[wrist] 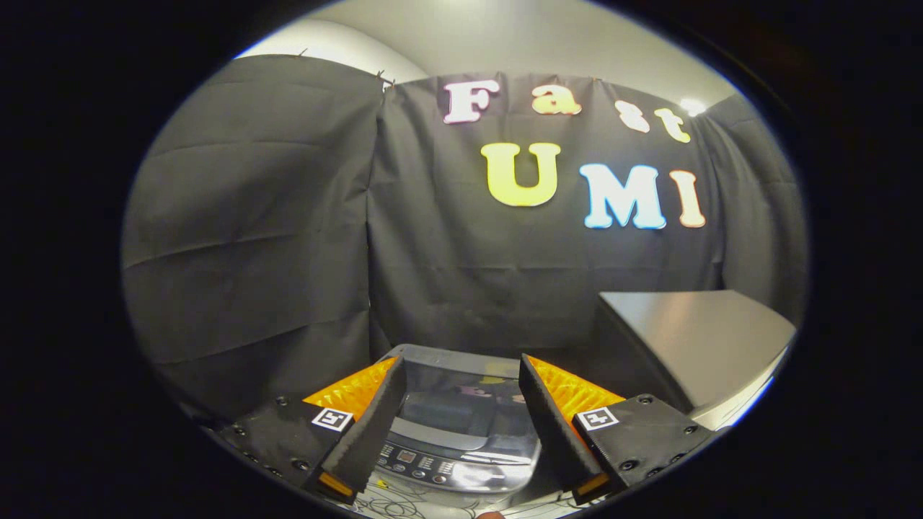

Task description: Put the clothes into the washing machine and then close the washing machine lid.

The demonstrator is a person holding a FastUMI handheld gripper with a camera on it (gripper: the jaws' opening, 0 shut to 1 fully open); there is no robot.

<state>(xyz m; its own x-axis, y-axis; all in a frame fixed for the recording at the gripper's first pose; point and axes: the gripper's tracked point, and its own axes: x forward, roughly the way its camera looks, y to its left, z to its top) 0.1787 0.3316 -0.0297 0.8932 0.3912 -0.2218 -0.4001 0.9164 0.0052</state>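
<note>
A grey top-loading washing machine (pixel 461 425) stands just ahead of and below my fingers, against the black cloth wall. Its dark glass lid (pixel 461 400) lies flat and shut on top, with a control panel (pixel 425 461) of small buttons along the near edge. My gripper (pixel 461 364) hovers above the machine, open, with nothing between its fingers. I see no clothes here.
A grey box-like unit (pixel 692 346) with a sloping top stands to the right of the washing machine, close beside it. Black cloth walls close off the space behind and to the left. Thin cables (pixel 393 504) lie on the pale surface under the fingers.
</note>
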